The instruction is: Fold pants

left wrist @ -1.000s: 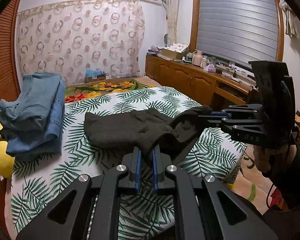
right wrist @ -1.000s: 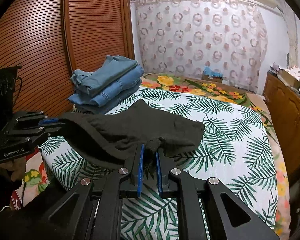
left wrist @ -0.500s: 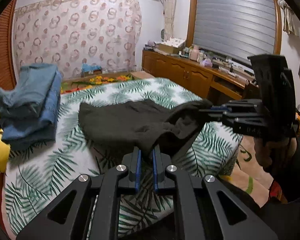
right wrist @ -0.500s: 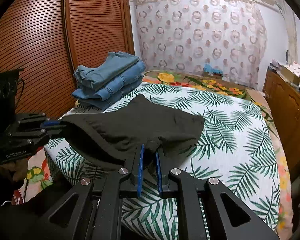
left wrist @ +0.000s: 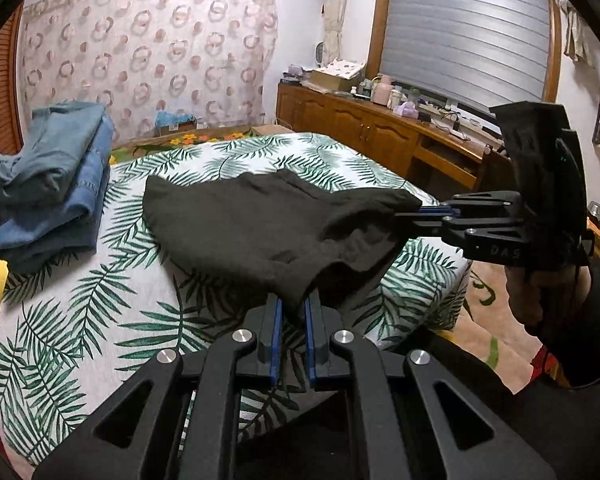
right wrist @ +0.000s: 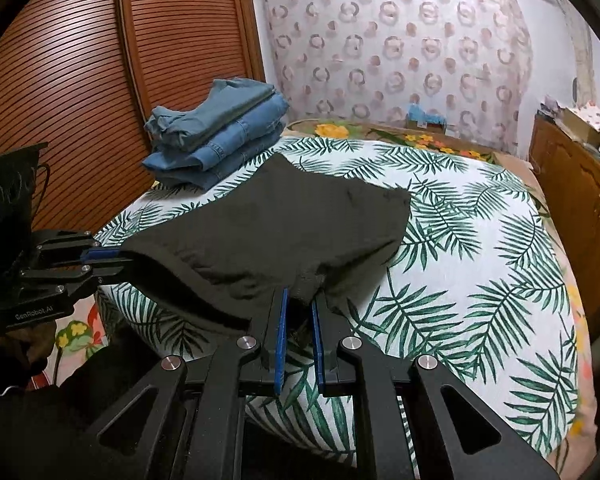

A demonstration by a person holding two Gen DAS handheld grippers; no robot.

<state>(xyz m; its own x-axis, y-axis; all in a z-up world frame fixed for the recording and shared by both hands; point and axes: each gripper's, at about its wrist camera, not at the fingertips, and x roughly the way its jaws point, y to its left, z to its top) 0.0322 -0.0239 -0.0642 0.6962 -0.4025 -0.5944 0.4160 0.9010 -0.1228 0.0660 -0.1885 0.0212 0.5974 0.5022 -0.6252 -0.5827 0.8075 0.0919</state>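
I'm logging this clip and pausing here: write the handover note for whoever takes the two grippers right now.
Left gripper: jaws shut on the near edge of the black pants.
Right gripper: jaws shut on the same edge, further along.
Pants: near edge lifted, the rest lying on the palm-print bed. Folded jeans are stacked at the far corner.
Done: both corners gripped.
Left: probably carry the held edge over, lay it down, release.
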